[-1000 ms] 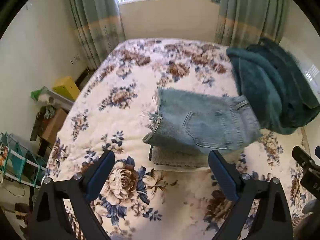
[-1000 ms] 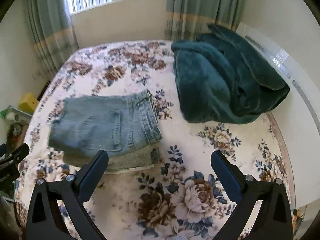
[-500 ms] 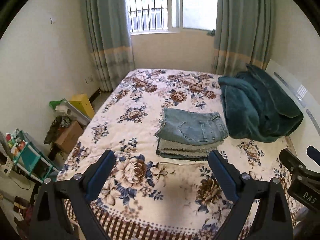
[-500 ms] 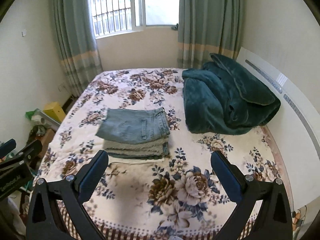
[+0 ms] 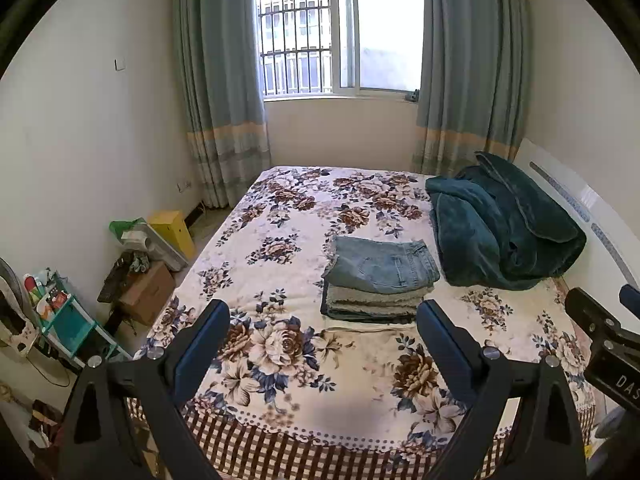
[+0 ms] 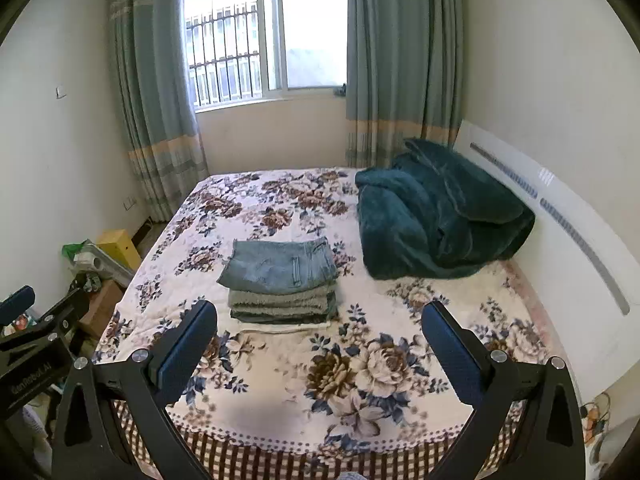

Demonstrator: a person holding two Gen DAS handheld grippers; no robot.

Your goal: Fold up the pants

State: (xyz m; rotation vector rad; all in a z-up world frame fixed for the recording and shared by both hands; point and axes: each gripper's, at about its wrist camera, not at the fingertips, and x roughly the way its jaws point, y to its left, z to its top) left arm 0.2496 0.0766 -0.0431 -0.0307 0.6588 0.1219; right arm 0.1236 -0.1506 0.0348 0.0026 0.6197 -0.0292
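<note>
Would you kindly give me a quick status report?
Left gripper open, empty. Right gripper open, empty. Folded jeans top the clothes stack. Green blanket beside, apart.

Right gripper (image 6: 320, 344) held above the near edge of the floral-print bedspread (image 6: 400, 320); jaws wide apart, nothing between them; folded light-blue denim pants (image 6: 280, 266) lie on top of a stack of folded garments (image 6: 282, 308); crumpled dark-teal plush blanket (image 6: 440, 220) rests beside the white headboard (image 6: 560, 248); left gripper (image 6: 36, 332) visible at frame's left edge, beside the bed.

Daylit barred window (image 5: 340, 40), grey-green curtains (image 5: 216, 80), floral bed (image 5: 304, 344).
</note>
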